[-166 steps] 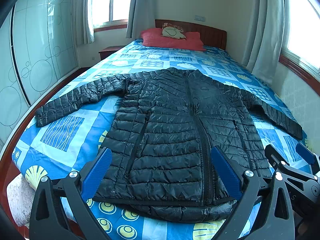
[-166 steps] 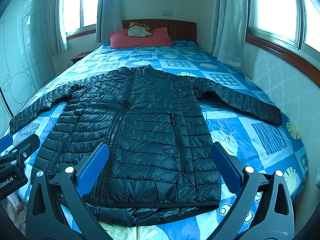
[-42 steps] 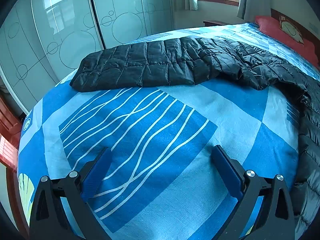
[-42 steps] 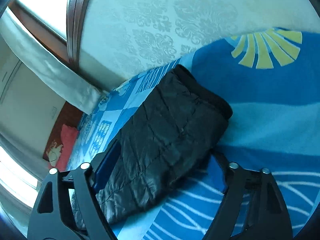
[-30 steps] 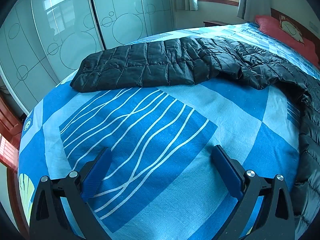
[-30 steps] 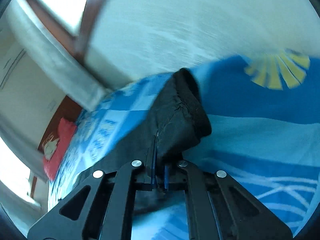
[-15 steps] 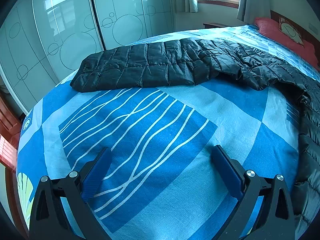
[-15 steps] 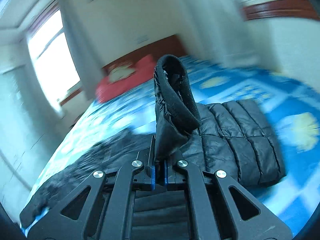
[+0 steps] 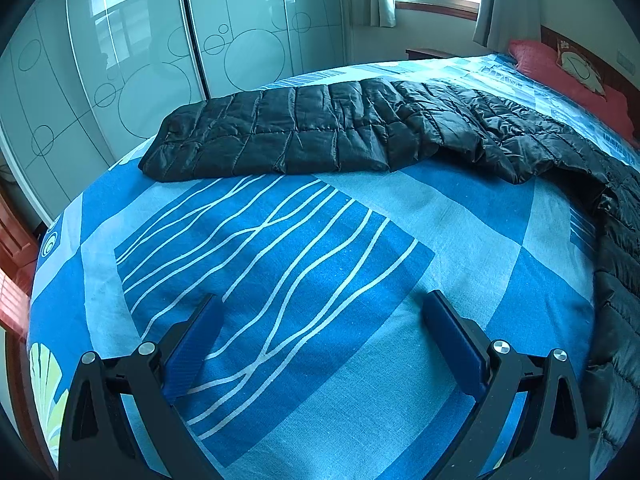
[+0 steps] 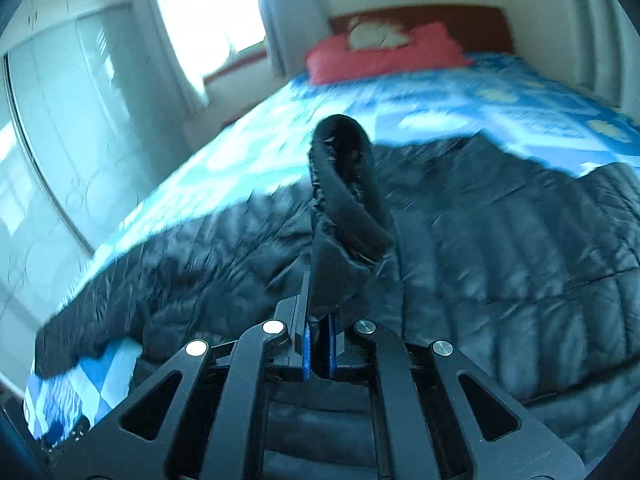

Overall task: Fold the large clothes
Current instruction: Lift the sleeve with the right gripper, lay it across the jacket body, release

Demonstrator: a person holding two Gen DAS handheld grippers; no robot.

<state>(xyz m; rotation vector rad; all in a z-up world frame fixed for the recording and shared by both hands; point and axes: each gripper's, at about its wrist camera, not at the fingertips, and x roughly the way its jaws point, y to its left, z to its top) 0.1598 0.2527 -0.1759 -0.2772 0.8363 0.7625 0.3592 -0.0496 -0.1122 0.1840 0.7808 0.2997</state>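
Observation:
A black quilted puffer jacket lies spread on the blue patterned bed. My right gripper is shut on the cuff of the jacket's right sleeve, which stands up between the jaws above the jacket's body. The picture is blurred by motion. In the left wrist view the other sleeve lies flat across the sheet toward the bed's left edge. My left gripper hovers open over bare sheet, well short of that sleeve, with nothing between its blue pads.
Frosted sliding wardrobe doors run along the bed's left side. A red pillow lies by the wooden headboard. Curtained windows sit behind. The bed's wooden frame edge shows at the far left.
My right gripper, shut on the cuff, has swung from the wall side of the bed over the jacket's body, dragging the sleeve with it. The left gripper has stayed put.

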